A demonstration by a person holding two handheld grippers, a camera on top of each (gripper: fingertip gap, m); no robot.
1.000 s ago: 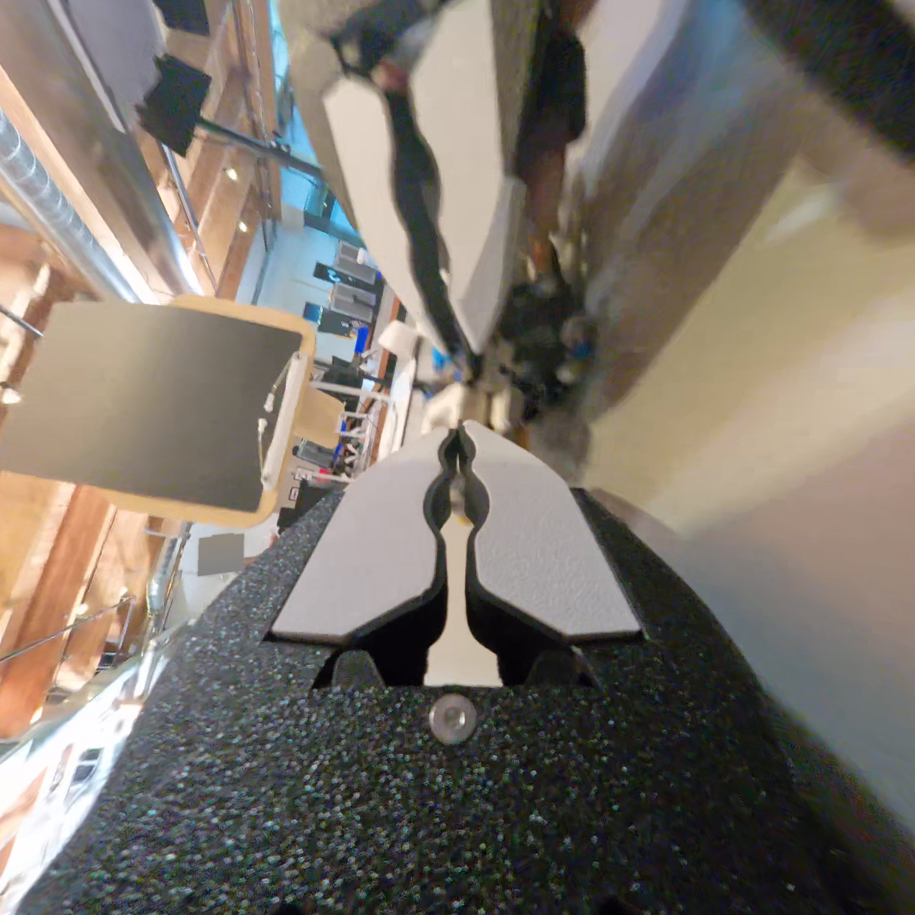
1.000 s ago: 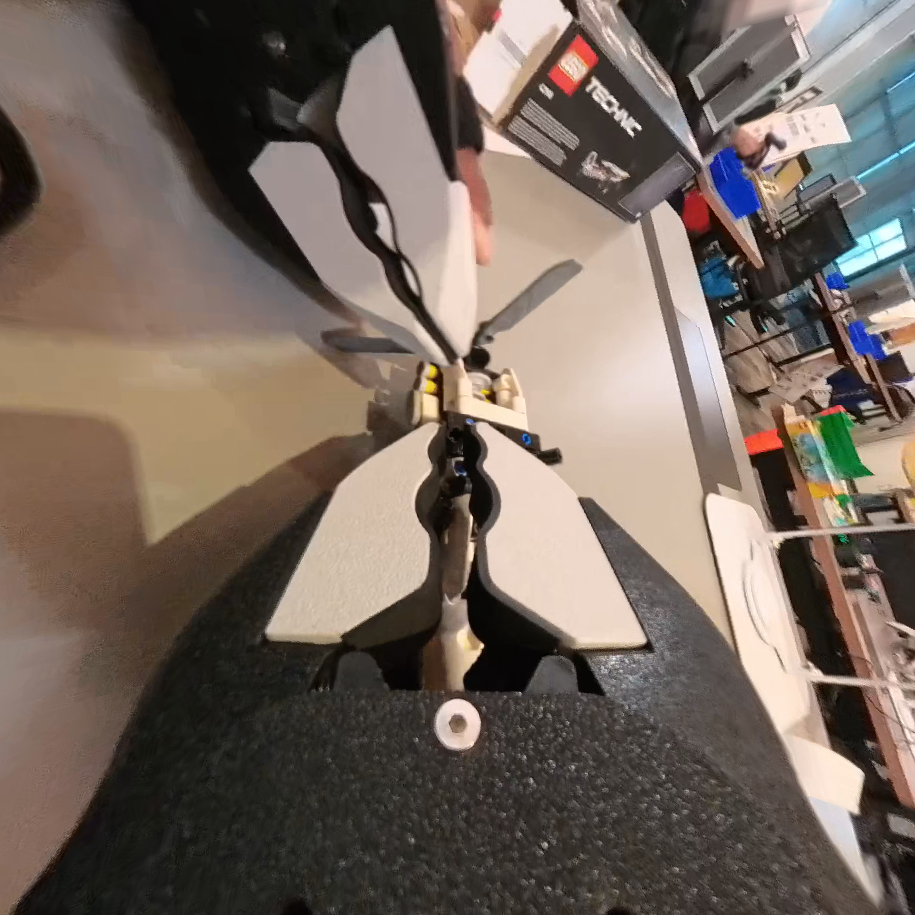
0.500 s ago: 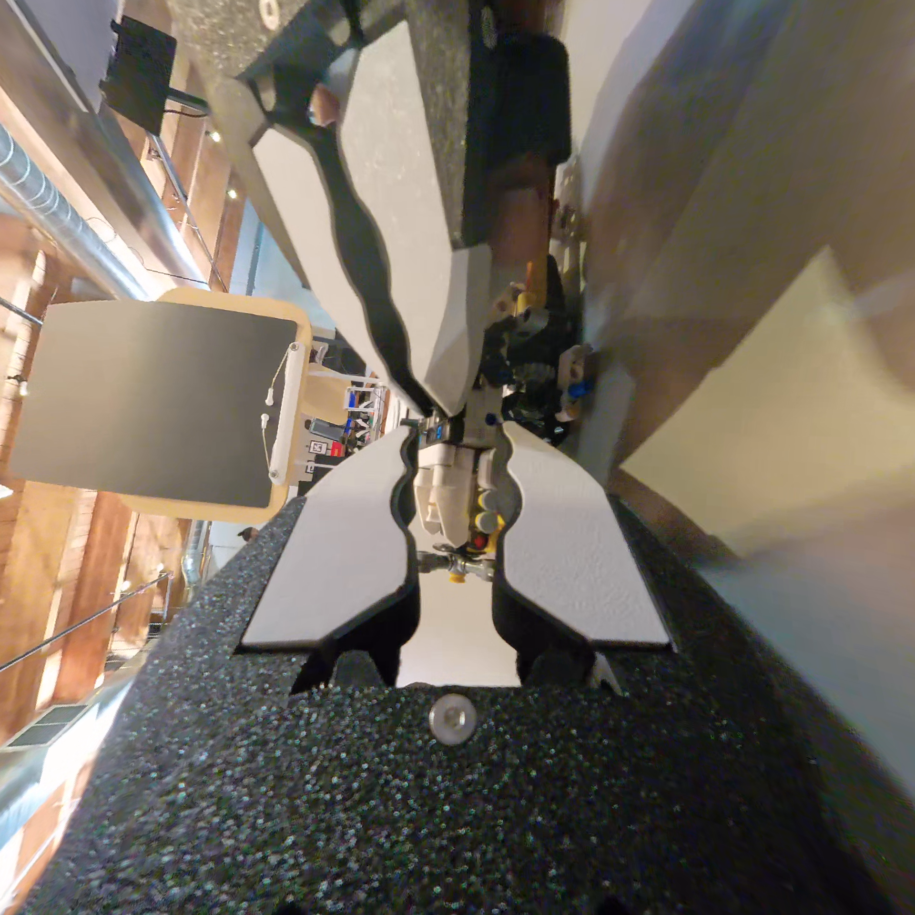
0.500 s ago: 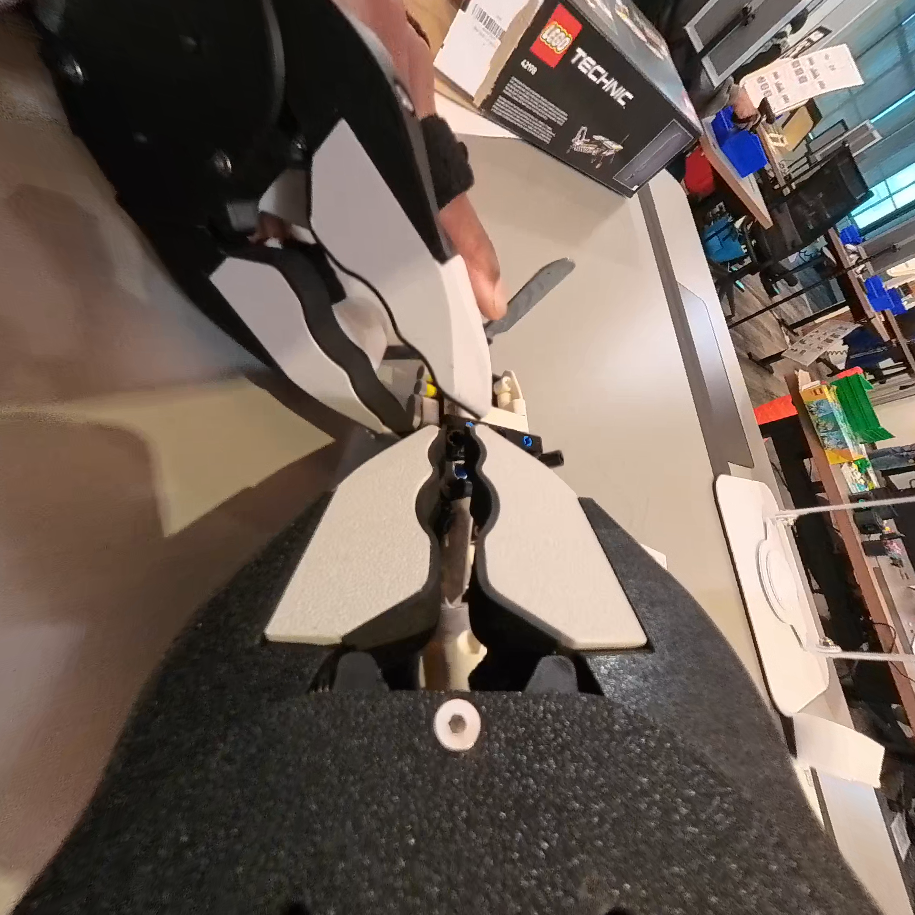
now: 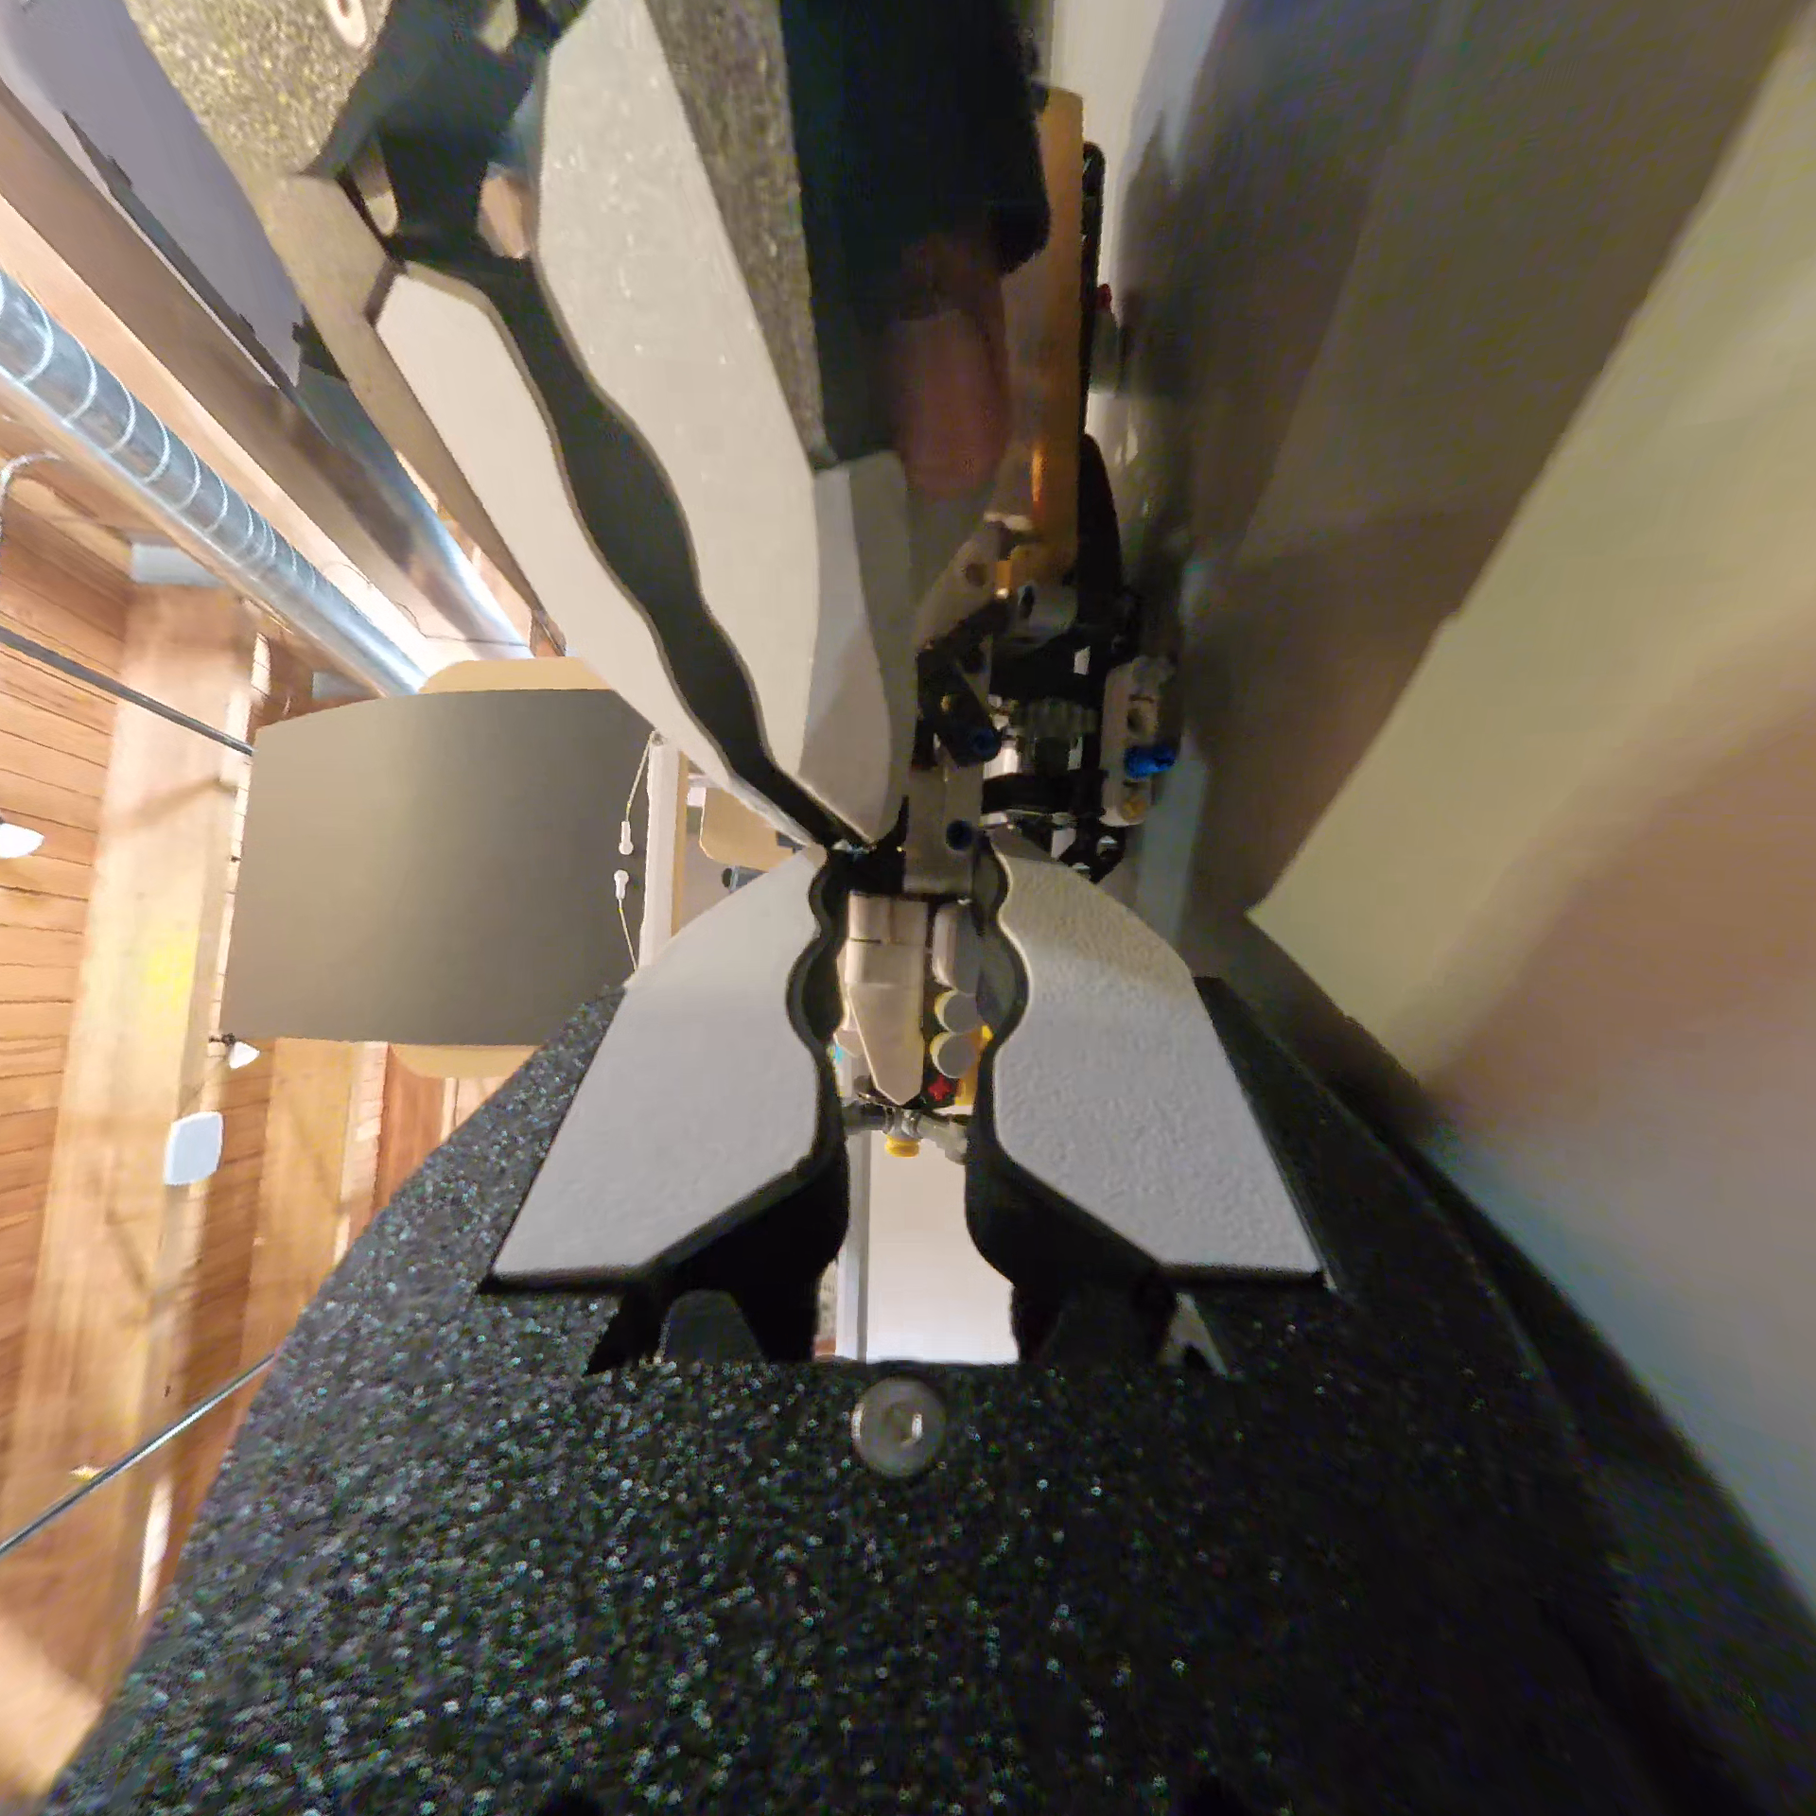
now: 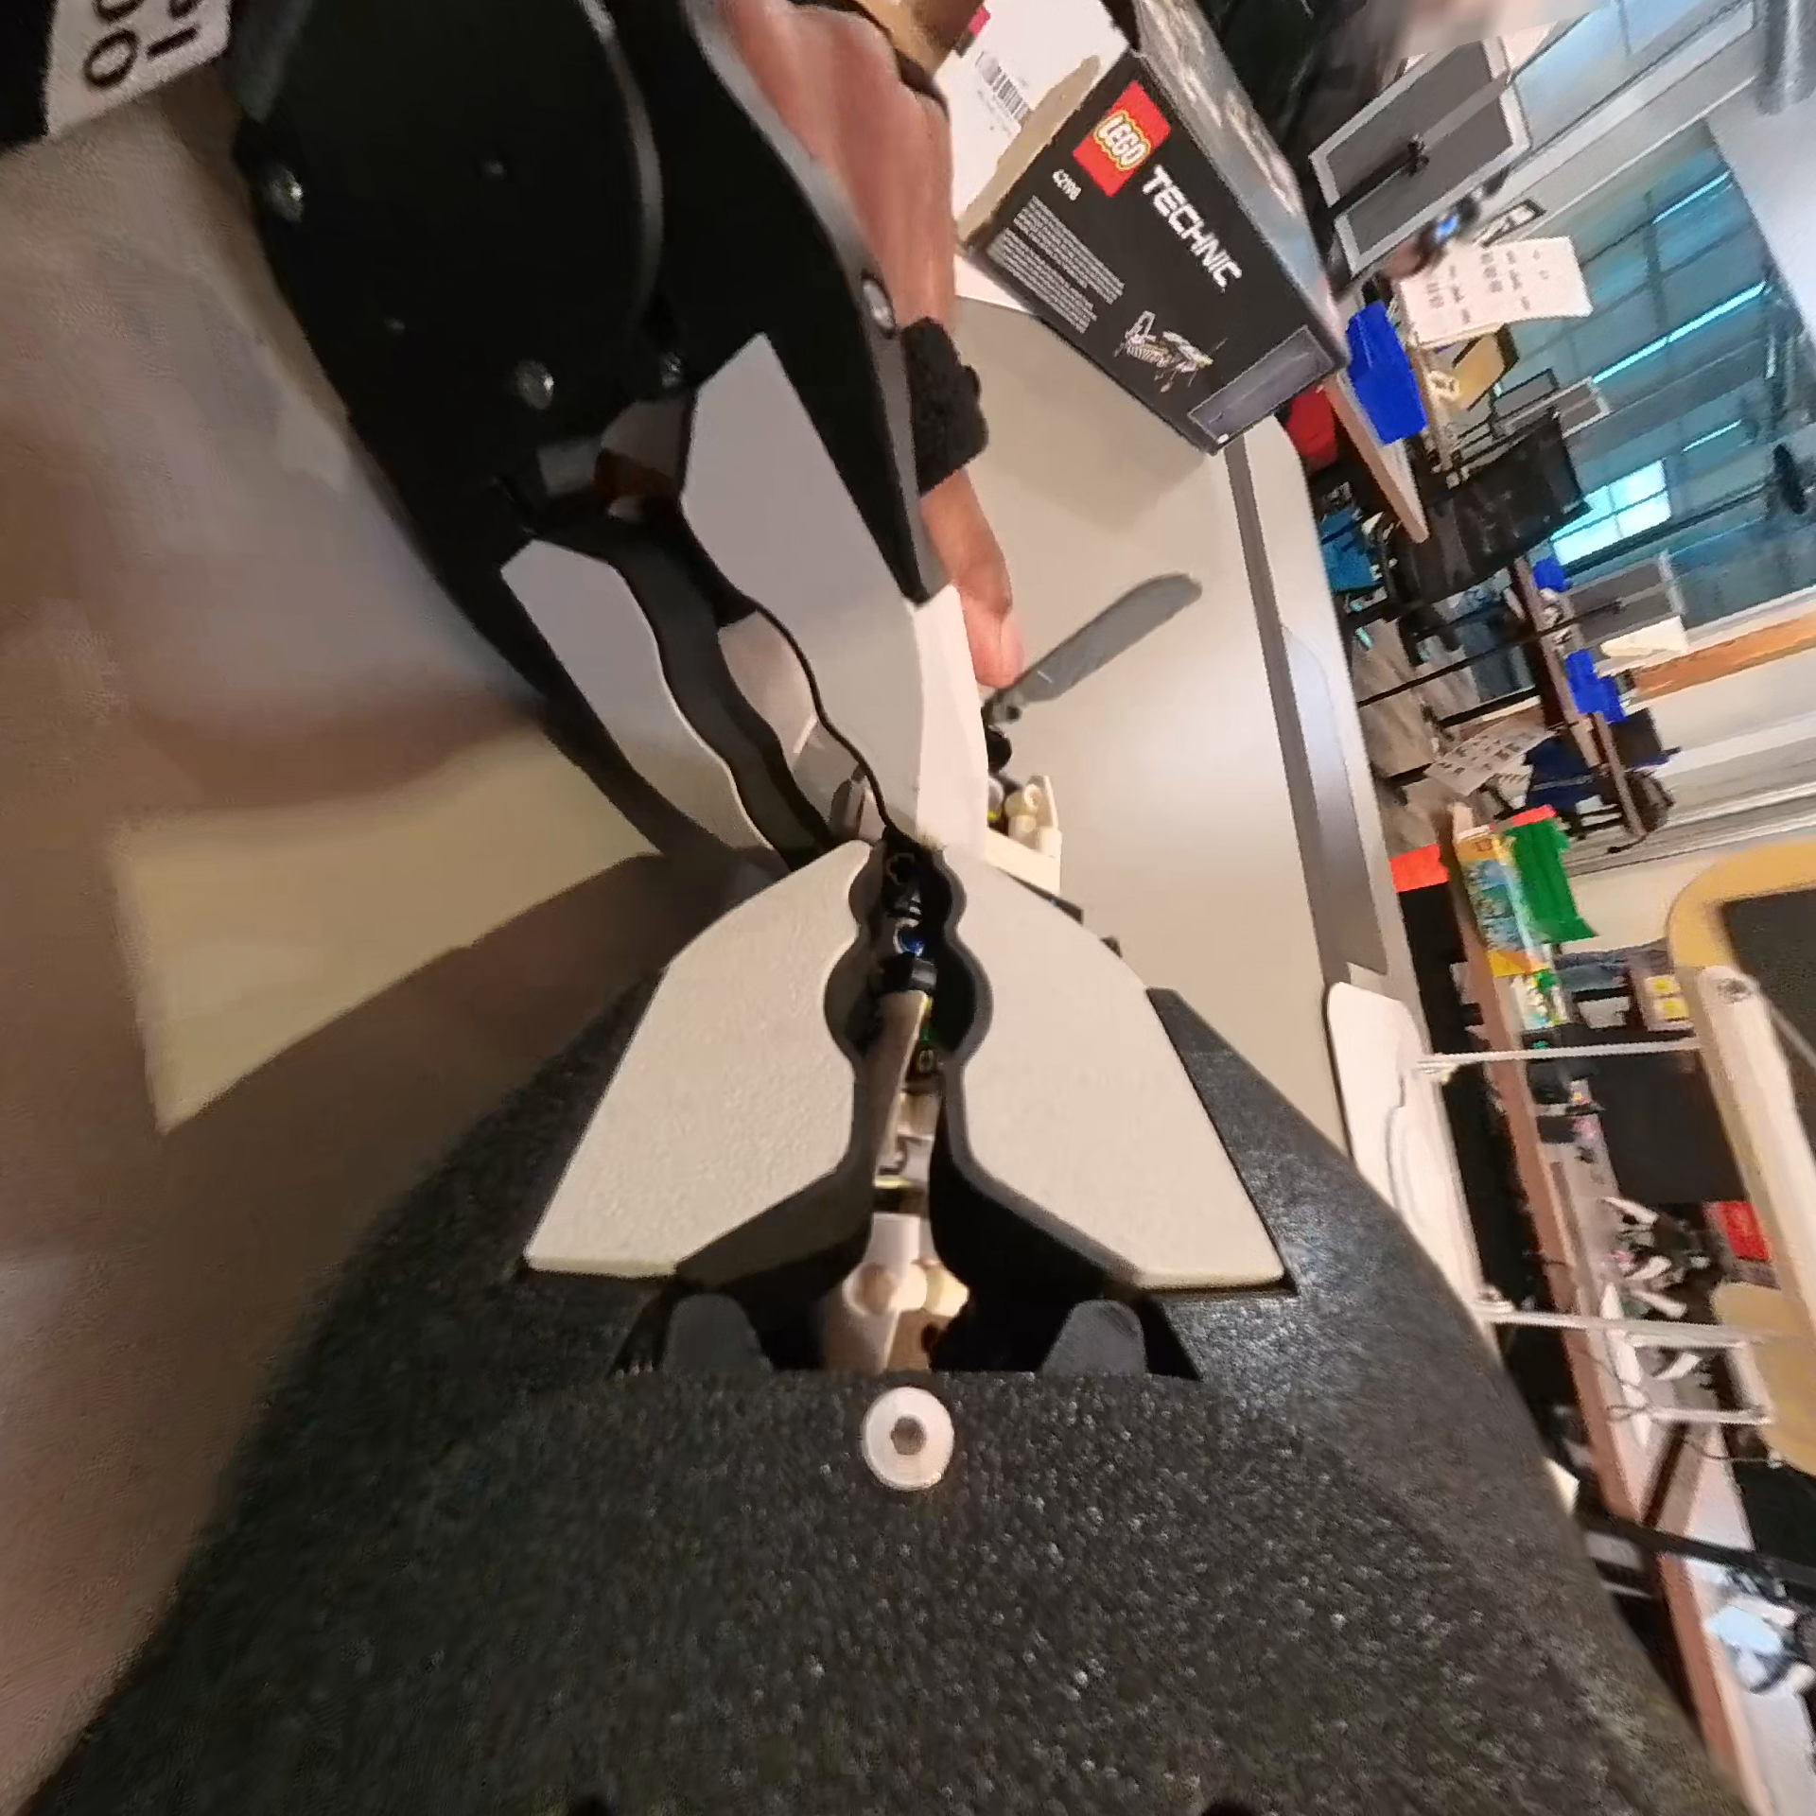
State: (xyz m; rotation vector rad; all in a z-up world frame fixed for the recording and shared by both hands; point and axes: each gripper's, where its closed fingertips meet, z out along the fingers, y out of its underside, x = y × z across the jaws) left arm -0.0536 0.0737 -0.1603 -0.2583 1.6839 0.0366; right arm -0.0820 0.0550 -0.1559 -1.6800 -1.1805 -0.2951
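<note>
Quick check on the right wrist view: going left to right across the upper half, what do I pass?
Left hand-held gripper, shut on the brick-built model → person's hand → grey blade piece → black toy-set box → blue bins.

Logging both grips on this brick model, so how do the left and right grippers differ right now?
The left gripper stands wider, around the white nose of the toy brick model; the right gripper is nearly closed on a thin black part. The left's view faces a dark panel, the right's a table. Both meet tip to tip on one model.
</note>
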